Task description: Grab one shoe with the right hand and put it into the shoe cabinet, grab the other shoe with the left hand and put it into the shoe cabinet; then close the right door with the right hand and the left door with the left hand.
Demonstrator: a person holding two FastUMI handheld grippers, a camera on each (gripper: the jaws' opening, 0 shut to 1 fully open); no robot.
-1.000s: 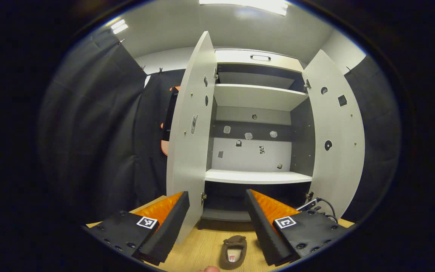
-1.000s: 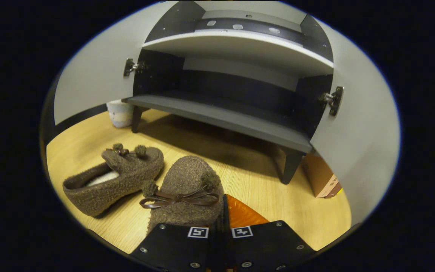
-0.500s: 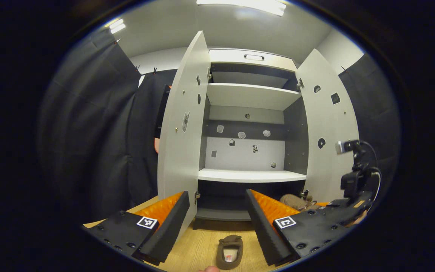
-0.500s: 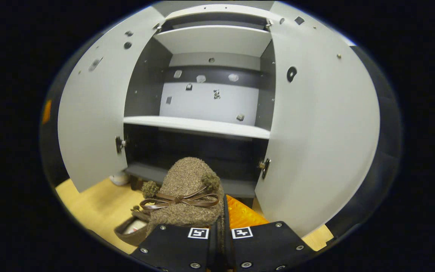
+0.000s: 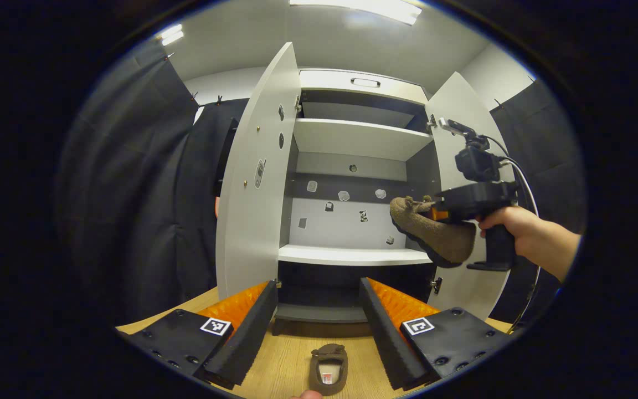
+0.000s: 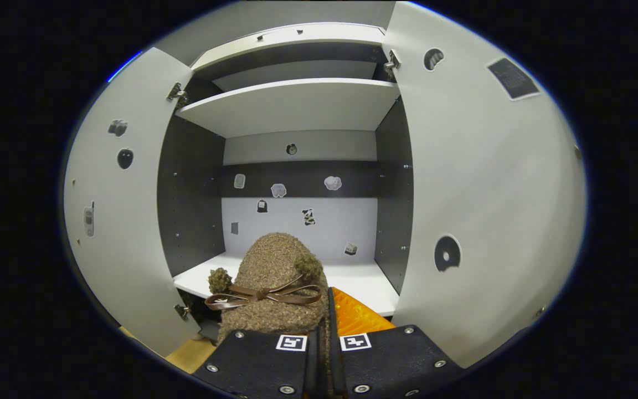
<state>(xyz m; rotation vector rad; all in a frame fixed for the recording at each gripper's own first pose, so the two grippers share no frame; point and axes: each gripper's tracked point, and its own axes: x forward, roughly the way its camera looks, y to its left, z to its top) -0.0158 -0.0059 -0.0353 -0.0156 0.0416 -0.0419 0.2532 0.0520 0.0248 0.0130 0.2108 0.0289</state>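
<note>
Right gripper view: tongs [image 6: 323,332] have raised the shoe [image 6: 272,291] to shelf [image 6: 363,288] height.

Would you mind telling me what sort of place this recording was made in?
Probably a staged recording booth: black cloth walls hang around a shoe cabinet on a wooden floor, with a shoe lying there.

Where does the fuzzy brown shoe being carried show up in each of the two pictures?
Left gripper view: the carried shoe hangs at right of centre, held by the right gripper in front of the open right door.
Right gripper view: the same shoe sits at bottom centre, toe and bow pointing into the cabinet.
Shared landmark: the white middle shelf.
</note>
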